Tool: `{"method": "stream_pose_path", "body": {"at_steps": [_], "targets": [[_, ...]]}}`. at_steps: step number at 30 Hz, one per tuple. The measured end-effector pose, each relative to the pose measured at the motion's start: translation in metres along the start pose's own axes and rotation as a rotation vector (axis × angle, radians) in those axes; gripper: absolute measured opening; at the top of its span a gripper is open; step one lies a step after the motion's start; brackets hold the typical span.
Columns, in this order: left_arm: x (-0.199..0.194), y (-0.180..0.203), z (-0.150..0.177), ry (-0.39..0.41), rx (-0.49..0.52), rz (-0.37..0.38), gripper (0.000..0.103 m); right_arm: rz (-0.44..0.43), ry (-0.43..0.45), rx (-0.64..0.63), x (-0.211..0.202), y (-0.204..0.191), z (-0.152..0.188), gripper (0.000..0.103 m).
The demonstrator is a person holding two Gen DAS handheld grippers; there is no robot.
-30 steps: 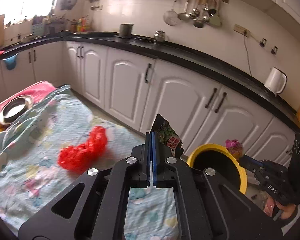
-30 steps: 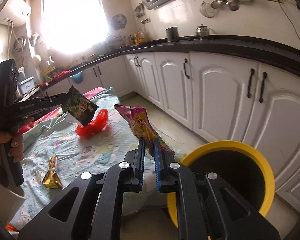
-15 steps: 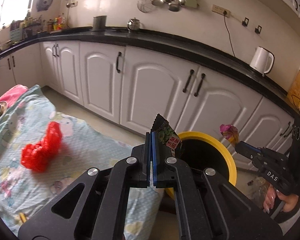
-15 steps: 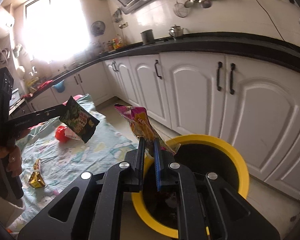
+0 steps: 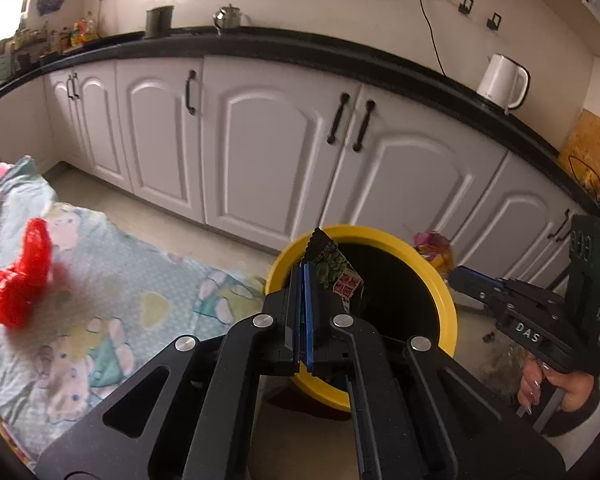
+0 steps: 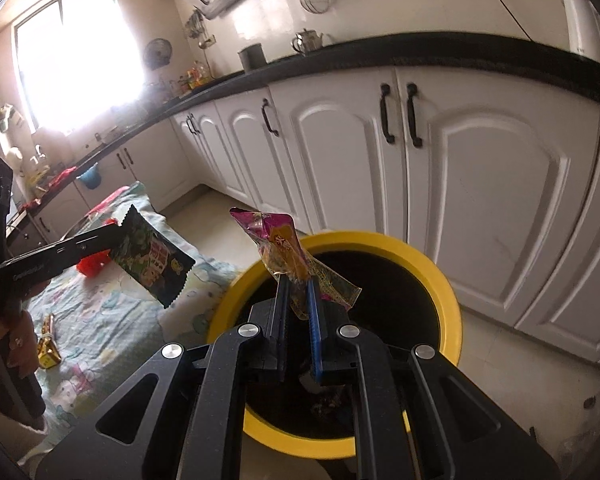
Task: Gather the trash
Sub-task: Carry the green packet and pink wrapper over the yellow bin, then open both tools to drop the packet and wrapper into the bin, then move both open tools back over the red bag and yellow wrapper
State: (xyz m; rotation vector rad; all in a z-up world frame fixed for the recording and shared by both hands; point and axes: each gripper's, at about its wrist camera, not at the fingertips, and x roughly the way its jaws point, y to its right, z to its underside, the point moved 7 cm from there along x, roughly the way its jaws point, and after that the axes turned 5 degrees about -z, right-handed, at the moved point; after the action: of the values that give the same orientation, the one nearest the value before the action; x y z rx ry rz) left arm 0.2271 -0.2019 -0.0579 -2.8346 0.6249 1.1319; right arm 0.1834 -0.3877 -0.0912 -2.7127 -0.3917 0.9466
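Observation:
A yellow-rimmed bin (image 5: 448,304) (image 6: 448,292) stands on the floor in front of the white cabinets. My left gripper (image 5: 303,276) is shut on a dark green snack wrapper (image 5: 334,270) at the bin's near left rim; from the right wrist view that wrapper (image 6: 152,260) hangs over the table edge, left of the bin. My right gripper (image 6: 296,284) is shut on a pink and yellow wrapper (image 6: 284,248) above the bin's opening. The left wrist view shows the pink wrapper (image 5: 432,242) at the bin's far right rim.
A table under a pastel cartoon cloth (image 5: 112,320) (image 6: 100,320) lies left of the bin. On it sit a red crumpled bag (image 5: 18,284) and a gold wrapper (image 6: 48,350). White cabinets (image 5: 268,152) and a black counter with a white kettle (image 5: 502,80) run behind.
Both grippers have swung from over the table toward the bin and dropped lower, each still holding its wrapper. The bin now fills the middle of both views.

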Motion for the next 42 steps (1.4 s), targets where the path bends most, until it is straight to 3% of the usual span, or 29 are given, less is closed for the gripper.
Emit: {"method": "stream_pose_path", "body": {"at_steps": [10,19,22,24,28,30,32,35,42], "targets": [[0.033,0.026,0.025,-0.085,0.024,0.054,0.000,-0.002,-0.088,0.072,0.022,0.026,0.026,0.010],[0.052,0.038,0.035,-0.130,0.033,0.060,0.000,0.004,-0.107,0.116,0.027,0.042,0.037,0.010],[0.054,0.037,0.036,-0.136,0.026,0.058,0.003,0.008,-0.102,0.127,0.026,0.044,0.037,0.019],[0.053,0.036,0.035,-0.136,0.021,0.047,0.026,0.009,-0.095,0.133,0.025,0.046,0.037,0.027],[0.049,0.029,0.032,-0.125,0.006,0.027,0.040,0.017,-0.086,0.141,0.023,0.048,0.035,0.035],[0.043,0.024,0.030,-0.106,-0.001,0.013,0.056,0.023,-0.075,0.140,0.021,0.048,0.033,0.043],[0.036,0.019,0.027,-0.091,-0.010,-0.001,0.065,0.024,-0.063,0.140,0.019,0.047,0.030,0.047],[0.026,0.009,0.023,-0.071,-0.032,-0.022,0.090,0.027,-0.035,0.139,0.013,0.042,0.023,0.057],[-0.004,-0.013,0.015,-0.005,-0.052,-0.085,0.092,0.027,0.022,0.085,0.000,0.018,0.007,0.065]]}}
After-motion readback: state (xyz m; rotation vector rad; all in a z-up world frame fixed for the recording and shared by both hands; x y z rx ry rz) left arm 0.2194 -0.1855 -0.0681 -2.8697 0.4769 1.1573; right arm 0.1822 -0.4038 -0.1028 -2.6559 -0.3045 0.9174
